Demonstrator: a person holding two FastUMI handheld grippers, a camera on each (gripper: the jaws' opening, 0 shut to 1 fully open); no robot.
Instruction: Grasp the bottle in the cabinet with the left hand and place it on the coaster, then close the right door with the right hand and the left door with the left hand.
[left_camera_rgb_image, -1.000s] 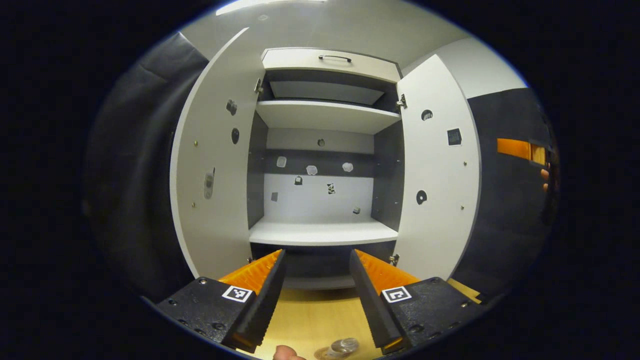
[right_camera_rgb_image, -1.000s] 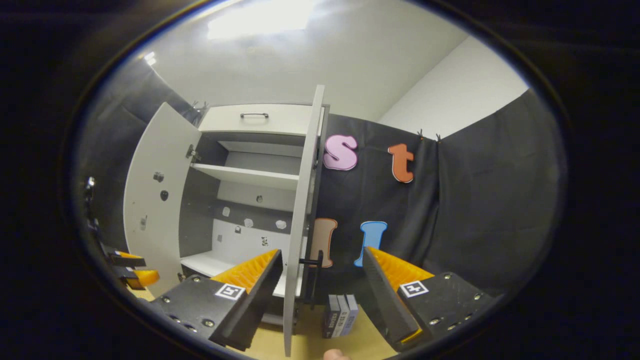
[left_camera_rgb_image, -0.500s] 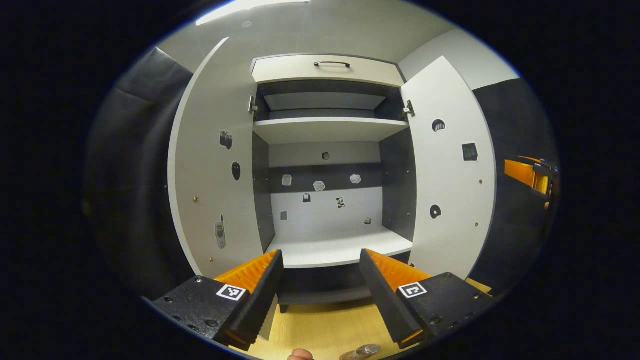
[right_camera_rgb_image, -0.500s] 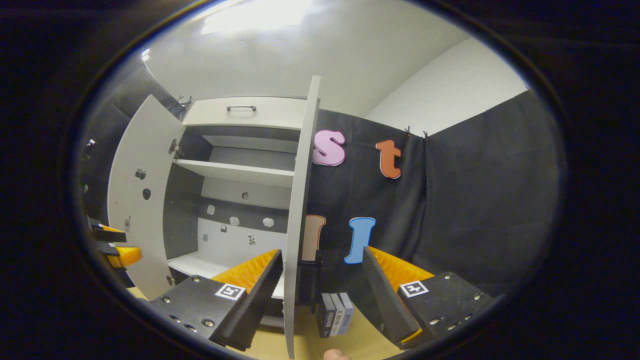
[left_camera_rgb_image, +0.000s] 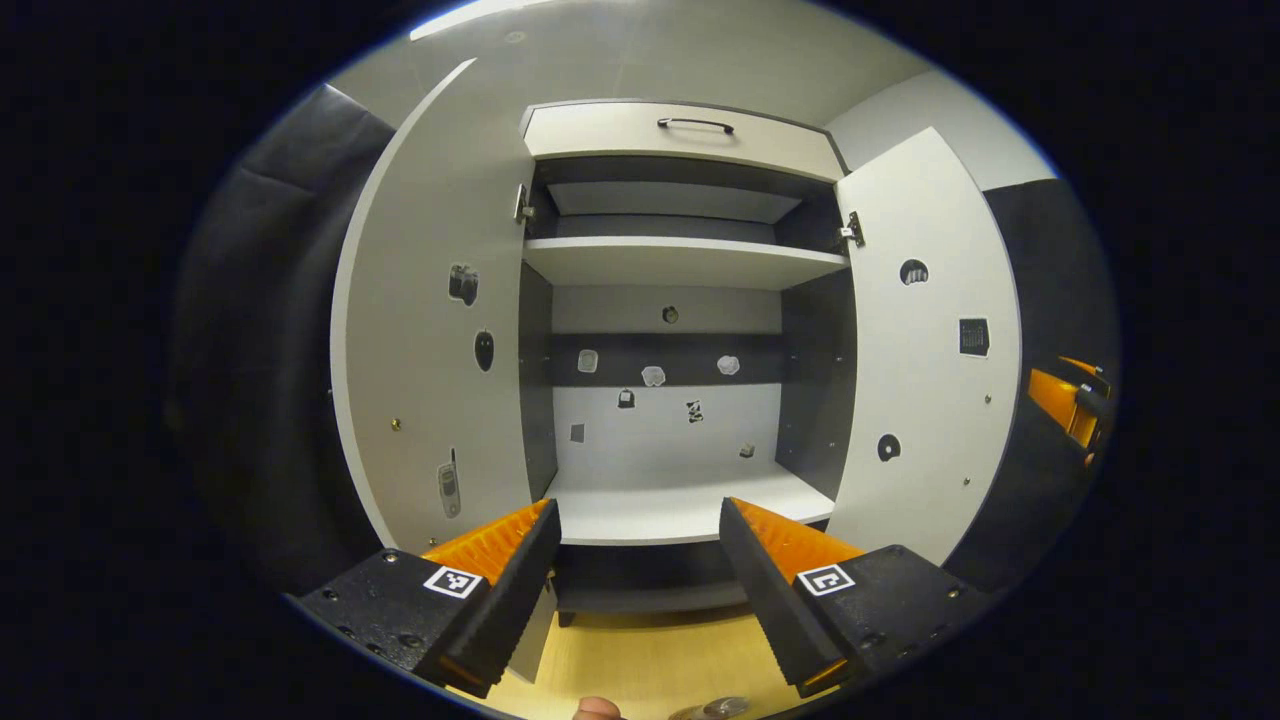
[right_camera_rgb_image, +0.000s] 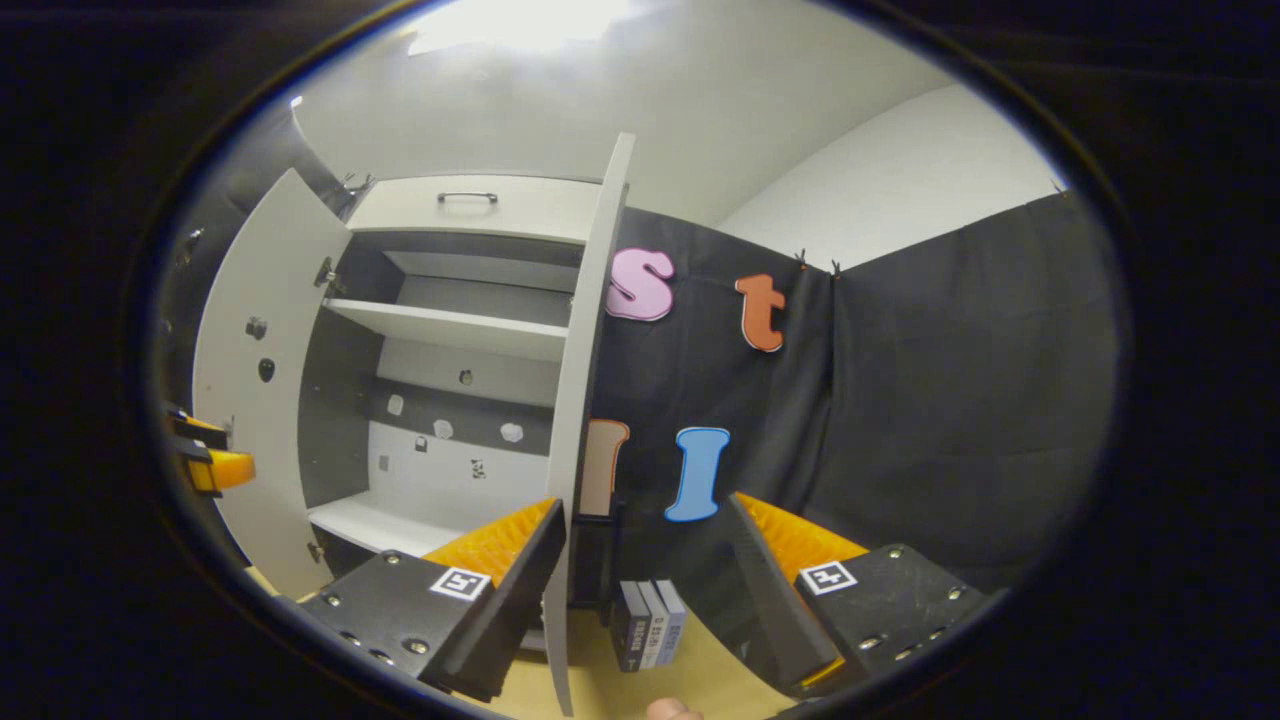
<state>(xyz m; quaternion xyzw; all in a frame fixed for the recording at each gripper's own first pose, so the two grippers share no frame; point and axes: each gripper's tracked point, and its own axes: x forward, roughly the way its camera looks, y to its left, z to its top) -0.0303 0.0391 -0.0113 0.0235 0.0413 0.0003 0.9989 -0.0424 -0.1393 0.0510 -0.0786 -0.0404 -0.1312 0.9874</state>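
cabinet (left_camera_rgb_image: 690, 135): flat matte panels | right door (right_camera_rgb_image: 580, 400): thin slab, edge-on

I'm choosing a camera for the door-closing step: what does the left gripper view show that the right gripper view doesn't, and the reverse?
Left gripper view: past the open left gripper, the cabinet is seen head-on, with the sticker-dotted inner faces of the left door and right door, and the right gripper far right.

Right gripper view: the right door stands edge-on just ahead of the open right gripper, with a few books standing on the table beyond it.

Both: the bare lower shelf, the top drawer, and both doors open.
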